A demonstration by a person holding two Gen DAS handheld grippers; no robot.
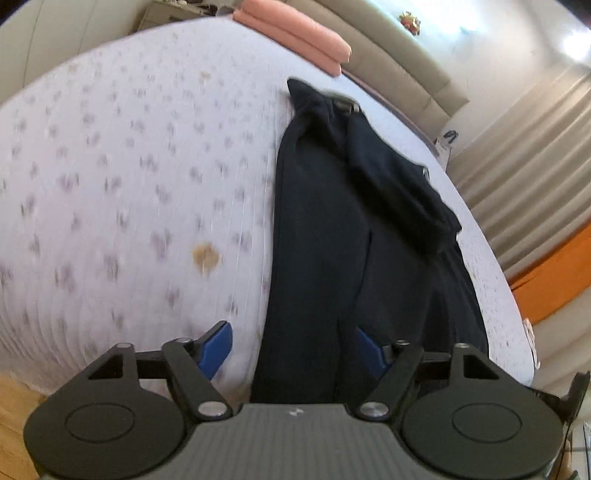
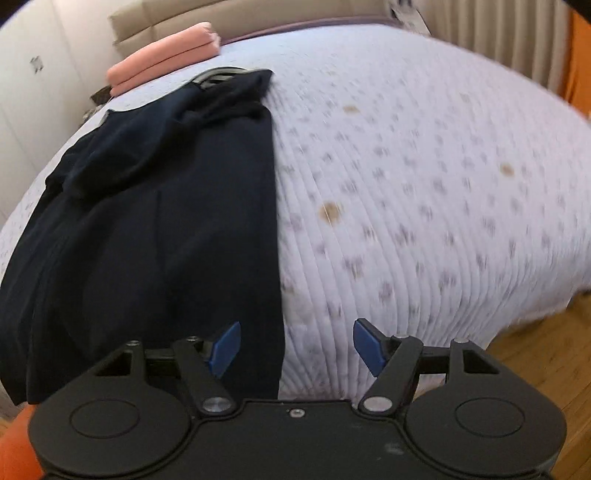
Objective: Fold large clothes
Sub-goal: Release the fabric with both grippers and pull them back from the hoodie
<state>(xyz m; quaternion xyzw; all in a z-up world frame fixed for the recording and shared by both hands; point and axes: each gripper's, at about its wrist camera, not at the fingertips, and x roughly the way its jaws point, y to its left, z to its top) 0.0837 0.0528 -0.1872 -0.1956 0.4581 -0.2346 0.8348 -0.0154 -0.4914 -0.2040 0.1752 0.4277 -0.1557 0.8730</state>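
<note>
where the dark navy garment [image 1: 354,236] lies, it runs lengthwise down the bed, folded into a long strip on the white quilted bedspread with small purple flower print [image 1: 129,166]. its near end hangs over the bed's near edge. a sleeve or loose flap lies crumpled across the top layer, toward the far end. something grey and metallic shows at the far end of the garment; too blurred to name.

left gripper [image 1: 295,350]: jaws spread wide, holding nothing. blue pads; the left one [image 1: 216,345] sits over bedspread, the right one is partly hidden by the navy cloth. the garment's near end passes between the two fingers, but whether it touches them cannot be told.

right gripper [image 2: 295,347]: jaws also spread wide, empty. left blue pad [image 2: 223,347] sits over the garment's [image 2: 166,221] straight right edge, right pad over bare bedspread [image 2: 424,184]. that folded edge runs between the fingers.

a few brownish stains [image 2: 330,212] mark the bedspread to the right of the garment in the right wrist view. folded salmon-pink cloth stack [image 1: 295,33] rests at the head of the bed, well apart from the garment, against the beige padded headboard [image 1: 399,62]. pleated beige curtains [image 1: 524,155] on one side, wooden floor [image 2: 535,369] beside the bed.
</note>
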